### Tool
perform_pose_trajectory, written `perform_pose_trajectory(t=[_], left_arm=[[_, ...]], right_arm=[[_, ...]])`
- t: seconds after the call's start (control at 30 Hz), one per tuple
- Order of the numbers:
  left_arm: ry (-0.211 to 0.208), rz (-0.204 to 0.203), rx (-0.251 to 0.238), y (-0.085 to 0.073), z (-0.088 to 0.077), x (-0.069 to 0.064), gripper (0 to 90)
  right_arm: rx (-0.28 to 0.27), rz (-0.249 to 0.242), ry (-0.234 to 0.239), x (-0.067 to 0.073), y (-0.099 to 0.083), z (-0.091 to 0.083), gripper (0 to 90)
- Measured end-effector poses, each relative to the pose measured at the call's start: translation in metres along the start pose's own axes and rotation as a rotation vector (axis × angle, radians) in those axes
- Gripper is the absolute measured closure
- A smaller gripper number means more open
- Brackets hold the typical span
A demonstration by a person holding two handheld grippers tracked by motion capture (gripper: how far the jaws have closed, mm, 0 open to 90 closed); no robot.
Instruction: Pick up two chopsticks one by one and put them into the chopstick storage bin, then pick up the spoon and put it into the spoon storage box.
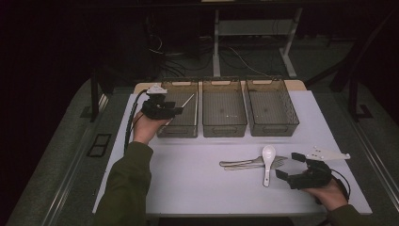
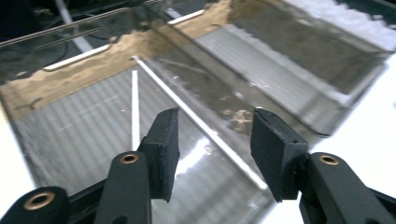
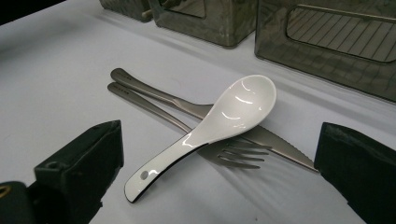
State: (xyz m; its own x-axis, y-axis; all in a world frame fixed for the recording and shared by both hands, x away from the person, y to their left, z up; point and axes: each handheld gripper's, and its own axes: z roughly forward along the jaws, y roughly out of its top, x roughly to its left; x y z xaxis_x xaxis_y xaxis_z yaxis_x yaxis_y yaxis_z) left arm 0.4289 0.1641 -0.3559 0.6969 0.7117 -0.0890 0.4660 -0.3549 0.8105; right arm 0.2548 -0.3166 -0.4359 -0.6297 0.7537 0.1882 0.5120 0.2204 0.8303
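Left gripper (image 2: 215, 156) of mine hangs spread, empty, over the leftmost smoky clear plastic bin (image 1: 179, 129) holding a thin white stick (image 2: 135, 107). Right gripper (image 3: 219, 182) gapes wide near the white ceramic spoon (image 3: 219, 122).

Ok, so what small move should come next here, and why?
Probably bring the right tongs in around the white spoon. They stand open beside it, the spoon lies on top of the fork and knife, and the left tongs hang open and empty over the left bin.
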Motion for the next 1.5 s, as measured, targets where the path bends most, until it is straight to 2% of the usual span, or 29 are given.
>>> perform_pose_trajectory(t=[0.1, 0.2, 0.57, 0.67, 0.8, 0.87, 0.93, 1.1, 1.3, 1.4, 1.5], left_arm=[[-0.016, 0.014, -0.01, -0.003, -0.008, -0.01, 45.9], [-0.035, 0.008, -0.032, -0.008, -0.015, -0.019, 44.1], [-0.089, 0.046, -0.043, -0.034, -0.032, -0.052, 37.4], [-0.096, 0.054, -0.039, -0.042, -0.033, -0.058, 36.2], [-0.101, 0.063, -0.058, -0.055, -0.035, -0.065, 34.2], [-0.102, 0.055, -0.059, -0.063, -0.035, -0.068, 32.5], [-0.107, 0.064, -0.046, -0.07, -0.035, -0.072, 30.9], [-0.124, 0.067, -0.064, -0.085, -0.039, -0.08, 27.1], [-0.128, 0.068, -0.041, -0.105, -0.04, -0.09, 16.0], [-0.135, 0.07, -0.049, -0.111, -0.042, -0.094, 12.6], [-0.124, 0.079, -0.071, -0.113, -0.046, -0.096, 7.3]], right_arm=[[0.001, 0.002, -0.001, 0.0, 0.0, 0.0, 1.3], [0.002, 0.001, -0.001, 0.0, 0.0, 0.0, 1.3], [0.004, 0.004, -0.001, 0.0, 0.0, 0.0, 1.3], [0.003, 0.006, -0.001, 0.0, 0.0, 0.0, 1.3], [0.002, 0.004, -0.002, 0.0, 0.0, 0.0, 1.3], [0.002, 0.005, -0.002, 0.0, 0.0, 0.0, 1.3], [0.0, 0.004, -0.001, 0.001, 0.0, -0.001, 1.3], [-0.001, 0.003, -0.002, 0.001, 0.0, -0.002, 1.3], [-0.002, 0.0, -0.002, 0.001, 0.0, -0.002, 1.3], [-0.001, 0.0, -0.003, 0.001, 0.0, -0.001, 1.3], [0.0, 0.004, -0.004, 0.001, 0.0, -0.002, 1.3]])
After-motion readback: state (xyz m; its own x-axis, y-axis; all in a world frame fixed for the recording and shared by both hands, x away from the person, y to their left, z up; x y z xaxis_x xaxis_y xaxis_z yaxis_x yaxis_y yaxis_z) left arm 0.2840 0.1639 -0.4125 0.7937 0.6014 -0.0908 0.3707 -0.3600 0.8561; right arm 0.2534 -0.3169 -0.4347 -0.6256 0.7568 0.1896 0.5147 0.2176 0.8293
